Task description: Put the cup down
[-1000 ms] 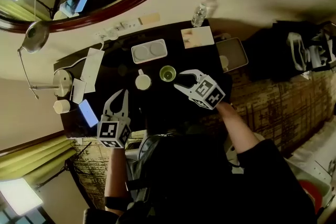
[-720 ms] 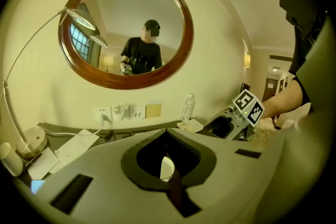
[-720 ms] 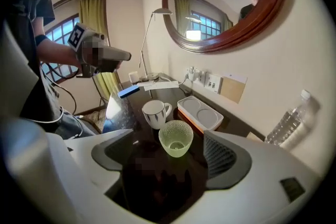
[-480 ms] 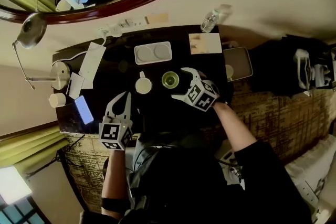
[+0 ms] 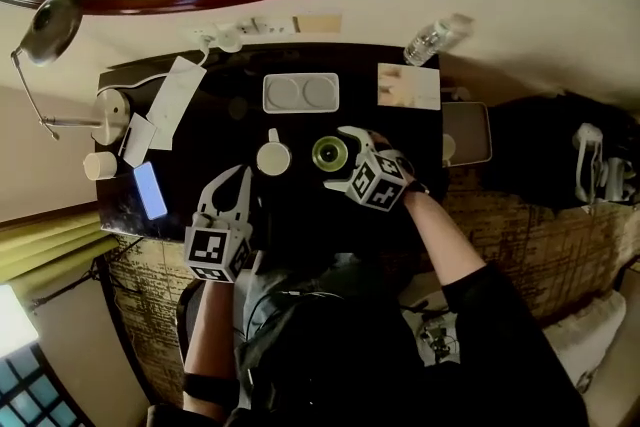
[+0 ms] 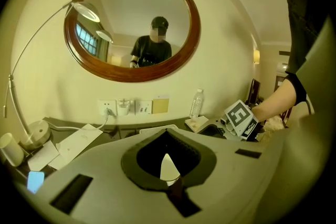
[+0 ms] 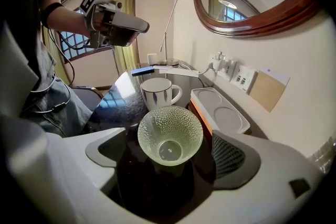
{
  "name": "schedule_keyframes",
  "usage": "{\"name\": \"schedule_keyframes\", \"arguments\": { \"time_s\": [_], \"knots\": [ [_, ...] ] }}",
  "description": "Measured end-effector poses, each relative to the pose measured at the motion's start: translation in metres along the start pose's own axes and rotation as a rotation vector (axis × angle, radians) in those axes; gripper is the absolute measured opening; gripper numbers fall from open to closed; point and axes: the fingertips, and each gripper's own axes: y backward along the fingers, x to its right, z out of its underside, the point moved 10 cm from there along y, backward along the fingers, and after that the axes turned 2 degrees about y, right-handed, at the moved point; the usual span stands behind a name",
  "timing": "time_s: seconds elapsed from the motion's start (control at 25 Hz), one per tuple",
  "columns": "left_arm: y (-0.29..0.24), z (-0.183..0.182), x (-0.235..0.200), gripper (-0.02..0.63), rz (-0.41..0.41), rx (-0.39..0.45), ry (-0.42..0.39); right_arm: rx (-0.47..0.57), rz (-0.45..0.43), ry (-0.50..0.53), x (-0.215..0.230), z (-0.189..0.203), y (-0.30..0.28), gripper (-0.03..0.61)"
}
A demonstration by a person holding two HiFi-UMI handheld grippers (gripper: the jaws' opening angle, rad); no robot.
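A dimpled pale green glass cup [image 7: 170, 136] stands upright on the dark glossy table [image 7: 119, 105], right of centre in the head view [image 5: 330, 153]. My right gripper [image 7: 167, 159] is around it with its jaws opening; both pads stand clear of the glass, and the cup rests on its own. My left gripper [image 5: 236, 177] hovers over the table's near left part, shut and empty. In the left gripper view its jaws [image 6: 167, 166] meet, and the right gripper's marker cube [image 6: 241, 119] shows beyond them.
A white mug [image 5: 272, 157] with blue stripes stands just left of the cup. Behind it lies a white two-well tray [image 5: 300, 93]. A phone [image 5: 150, 190], papers [image 5: 175, 100] and a lamp base [image 5: 112, 105] fill the left end. A water bottle [image 5: 432, 37] and notepad [image 5: 408, 85] sit back right.
The right gripper's jaws have spread apart and released the glass cup, which now stands on the table. The left gripper has stayed in place, shut.
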Motion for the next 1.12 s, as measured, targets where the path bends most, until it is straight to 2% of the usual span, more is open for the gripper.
{"name": "schedule_keyframes", "arguments": {
  "time_s": [0.2,0.24,0.32,0.36,0.72,0.96,1.12],
  "knots": [
    [-0.005,0.014,0.009,0.004,-0.009,-0.011,-0.005,-0.012,-0.049,0.113,0.001,0.004,-0.011,0.532],
    [-0.005,0.016,0.012,0.004,-0.012,-0.013,0.001,-0.019,-0.065,0.135,-0.001,0.005,-0.013,0.492],
    [-0.006,0.021,0.015,0.004,-0.009,-0.017,-0.012,-0.021,-0.068,0.164,0.0,0.006,-0.015,0.467],
    [-0.006,0.023,0.017,0.004,-0.008,-0.018,-0.018,-0.017,-0.057,0.171,0.001,0.006,-0.014,0.387],
    [-0.006,0.023,0.031,0.004,-0.01,-0.024,0.0,0.011,-0.038,0.188,0.012,0.001,-0.006,0.376],
    [-0.006,0.022,0.036,0.005,-0.023,-0.025,0.032,0.037,0.022,0.147,0.054,-0.015,0.004,0.374],
    [-0.004,0.034,0.028,0.005,-0.005,-0.033,-0.013,0.051,0.058,0.127,0.083,-0.03,0.003,0.374]
  ]
}}
